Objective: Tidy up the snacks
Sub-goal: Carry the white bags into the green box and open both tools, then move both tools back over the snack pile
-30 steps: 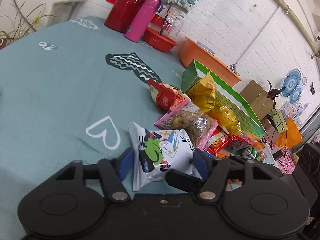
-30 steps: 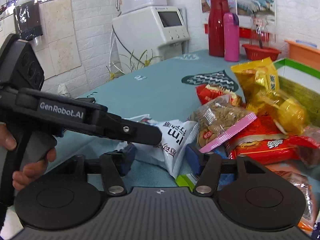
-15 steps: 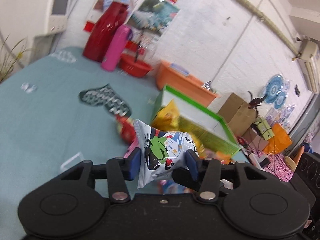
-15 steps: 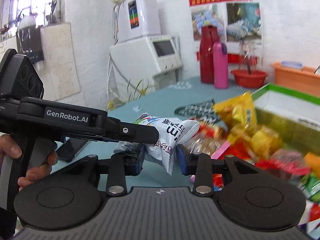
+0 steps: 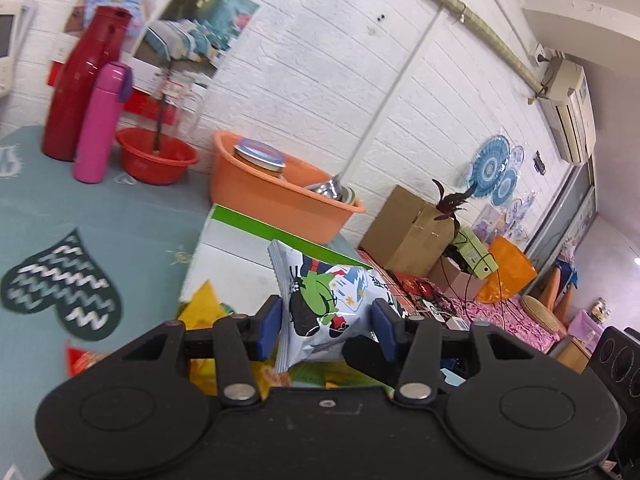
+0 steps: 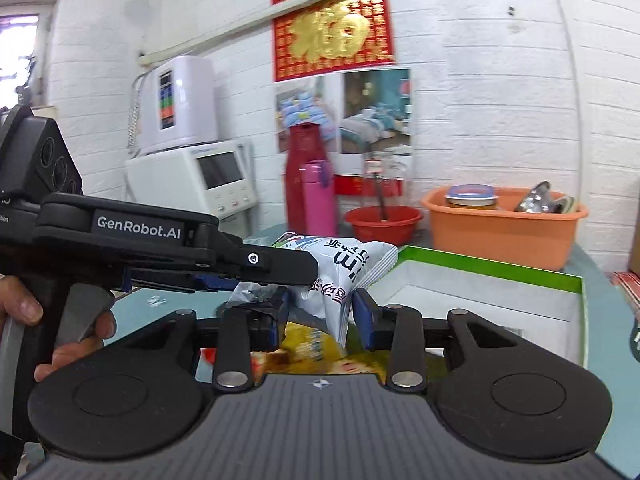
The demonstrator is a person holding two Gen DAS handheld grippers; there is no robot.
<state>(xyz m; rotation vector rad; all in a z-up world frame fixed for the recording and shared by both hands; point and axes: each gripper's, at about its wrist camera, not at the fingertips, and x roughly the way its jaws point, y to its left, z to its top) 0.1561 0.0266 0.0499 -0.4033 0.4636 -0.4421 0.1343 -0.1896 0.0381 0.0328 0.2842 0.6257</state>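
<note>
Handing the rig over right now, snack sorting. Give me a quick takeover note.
Left gripper: shut on the white snack bag, held in the air.
Right gripper: shut on the same bag's other end.
Green-rimmed box: just ahead, white floor mostly bare.
Other snack packets lie below the grippers, beside the box.
Done: bag picked up.
Left: set it in the box, then probably the remaining packets.
</note>
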